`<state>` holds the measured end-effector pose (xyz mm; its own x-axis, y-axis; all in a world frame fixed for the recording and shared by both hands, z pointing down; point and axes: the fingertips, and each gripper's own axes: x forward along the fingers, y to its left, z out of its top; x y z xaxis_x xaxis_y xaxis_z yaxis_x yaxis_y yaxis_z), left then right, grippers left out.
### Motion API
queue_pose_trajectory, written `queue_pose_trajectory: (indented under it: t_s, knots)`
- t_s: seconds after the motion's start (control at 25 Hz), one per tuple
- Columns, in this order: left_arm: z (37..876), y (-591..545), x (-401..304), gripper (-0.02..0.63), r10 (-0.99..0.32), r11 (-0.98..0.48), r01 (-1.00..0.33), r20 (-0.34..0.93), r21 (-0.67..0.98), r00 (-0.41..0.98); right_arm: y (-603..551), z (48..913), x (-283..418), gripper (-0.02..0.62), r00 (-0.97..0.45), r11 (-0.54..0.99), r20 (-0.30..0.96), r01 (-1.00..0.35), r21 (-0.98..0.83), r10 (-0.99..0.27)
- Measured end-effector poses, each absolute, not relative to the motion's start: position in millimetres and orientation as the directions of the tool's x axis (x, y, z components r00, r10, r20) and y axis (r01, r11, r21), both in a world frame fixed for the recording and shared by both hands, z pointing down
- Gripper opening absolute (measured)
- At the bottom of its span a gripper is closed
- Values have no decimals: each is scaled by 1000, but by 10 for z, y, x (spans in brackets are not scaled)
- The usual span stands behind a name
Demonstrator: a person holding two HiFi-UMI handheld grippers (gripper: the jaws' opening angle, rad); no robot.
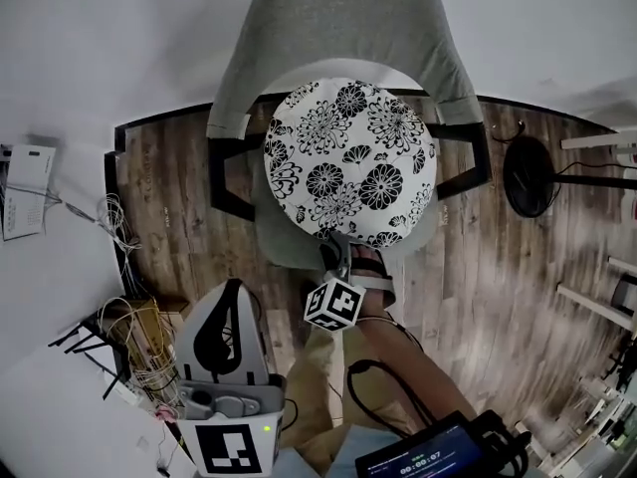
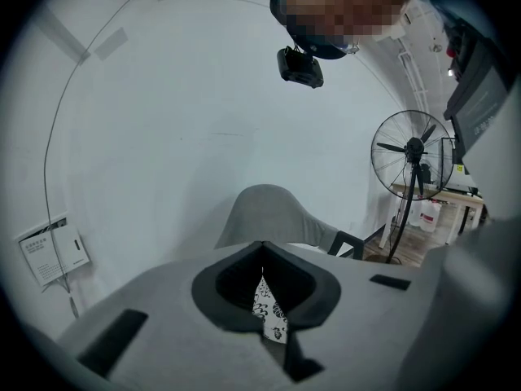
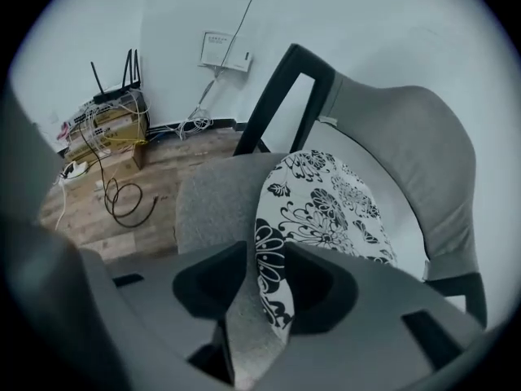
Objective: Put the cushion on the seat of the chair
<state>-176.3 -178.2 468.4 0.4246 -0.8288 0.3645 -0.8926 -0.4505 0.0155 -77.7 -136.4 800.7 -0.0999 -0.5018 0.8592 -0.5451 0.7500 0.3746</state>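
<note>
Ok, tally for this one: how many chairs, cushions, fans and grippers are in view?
grey chair: 1
floral cushion: 1
pedestal fan: 1
grippers: 2 (left gripper, right gripper)
Total: 5

Dim, flat indoor light w/ soft shadows; heavy fisheye warp, dark vignette at edges.
</note>
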Motion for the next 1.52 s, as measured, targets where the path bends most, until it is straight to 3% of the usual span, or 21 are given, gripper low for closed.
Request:
queue_pose_trajectory:
  t_s: [0.4, 0.48, 1.52]
  knots:
    - [4778, -1714, -1979, 9, -838, -416, -909, 386, 6, 386, -1372, 8233, -791, 121, -82, 800, 884, -472, 372, -459]
    - [4787, -1703, -1977, 9, -836, -418, -909, 390, 4, 386, -1391, 8210, -798, 23, -82, 796, 875, -463, 390, -477]
    - [4574, -2108, -1514, 9, -833, -403, -915, 428, -34, 351, -1438, 7863, -979, 17, -234, 838, 871, -462, 291, -432]
